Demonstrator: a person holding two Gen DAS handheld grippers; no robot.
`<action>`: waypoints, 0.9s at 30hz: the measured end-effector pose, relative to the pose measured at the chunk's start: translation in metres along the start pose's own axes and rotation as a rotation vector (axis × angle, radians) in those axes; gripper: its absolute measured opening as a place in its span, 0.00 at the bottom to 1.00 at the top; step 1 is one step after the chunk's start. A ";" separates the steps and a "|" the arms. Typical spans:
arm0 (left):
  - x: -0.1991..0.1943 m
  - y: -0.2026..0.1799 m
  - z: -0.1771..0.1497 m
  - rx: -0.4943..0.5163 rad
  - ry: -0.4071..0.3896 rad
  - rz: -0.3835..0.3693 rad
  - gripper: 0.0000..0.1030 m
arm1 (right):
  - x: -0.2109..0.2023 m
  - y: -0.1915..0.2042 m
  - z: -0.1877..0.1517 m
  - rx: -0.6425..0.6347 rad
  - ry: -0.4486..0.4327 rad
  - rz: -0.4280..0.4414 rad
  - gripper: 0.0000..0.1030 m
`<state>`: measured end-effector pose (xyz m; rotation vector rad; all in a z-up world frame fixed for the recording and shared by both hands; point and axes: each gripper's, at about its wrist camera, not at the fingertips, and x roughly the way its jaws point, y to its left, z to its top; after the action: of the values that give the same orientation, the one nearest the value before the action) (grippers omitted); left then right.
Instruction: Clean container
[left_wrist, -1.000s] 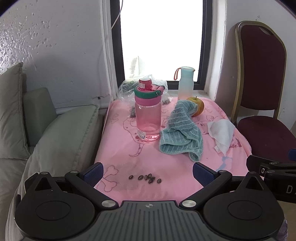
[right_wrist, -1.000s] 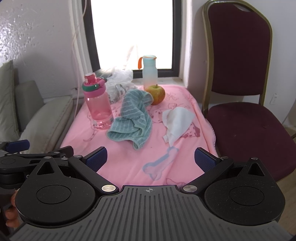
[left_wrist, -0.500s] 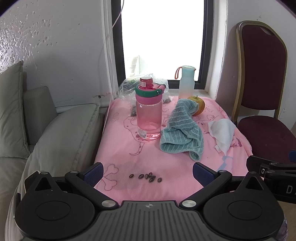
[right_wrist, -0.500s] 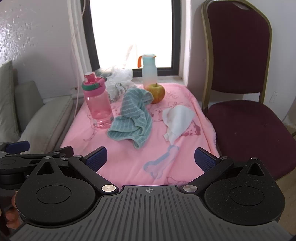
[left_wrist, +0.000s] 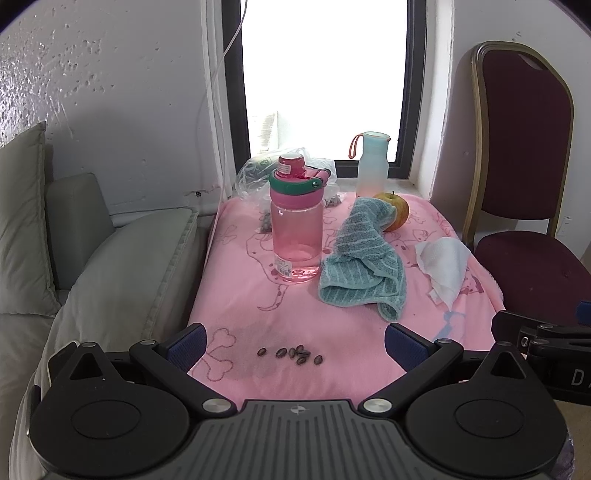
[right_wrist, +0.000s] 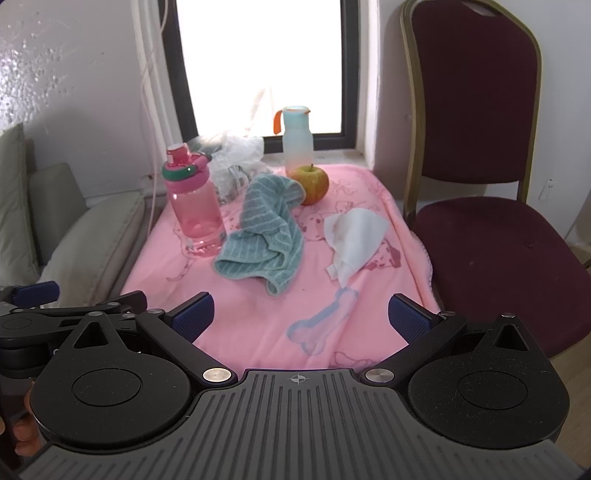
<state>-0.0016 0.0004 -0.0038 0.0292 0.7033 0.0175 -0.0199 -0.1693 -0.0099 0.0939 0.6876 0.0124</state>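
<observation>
A pink see-through bottle (left_wrist: 295, 232) (right_wrist: 194, 210) with a green-ringed lid stands upright at the back of the pink blanket-covered table (left_wrist: 236, 295) (right_wrist: 369, 325). A crumpled teal striped cloth (left_wrist: 364, 266) (right_wrist: 266, 236) lies just right of it, and a white tissue (left_wrist: 445, 269) (right_wrist: 352, 240) farther right. My left gripper (left_wrist: 295, 345) is open near the table's front edge, above several dark seeds (left_wrist: 295, 354). My right gripper (right_wrist: 300, 317) is open over the front right of the table, holding nothing.
An apple (left_wrist: 397, 210) (right_wrist: 312, 182) sits behind the cloth. A pale blue bottle (left_wrist: 373, 166) (right_wrist: 297, 142) and a plastic bag (left_wrist: 255, 173) are by the window sill. A maroon chair (right_wrist: 491, 229) stands right, grey cushions (left_wrist: 122, 266) left.
Both views have shifted slightly, the left one a little closer to the table. Nothing on the table has moved, and both grippers stay open.
</observation>
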 end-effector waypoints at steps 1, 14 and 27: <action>0.000 0.000 0.000 0.000 0.001 0.001 0.99 | 0.000 0.000 0.000 0.001 0.000 0.000 1.00; 0.000 0.000 0.001 0.003 -0.002 -0.001 0.99 | 0.000 0.001 0.000 0.008 0.000 0.001 1.00; 0.001 0.001 0.002 0.006 0.000 0.000 0.99 | 0.001 -0.001 0.000 0.003 0.004 0.006 1.00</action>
<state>0.0009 0.0019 -0.0030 0.0350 0.7038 0.0150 -0.0190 -0.1705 -0.0108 0.0989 0.6912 0.0177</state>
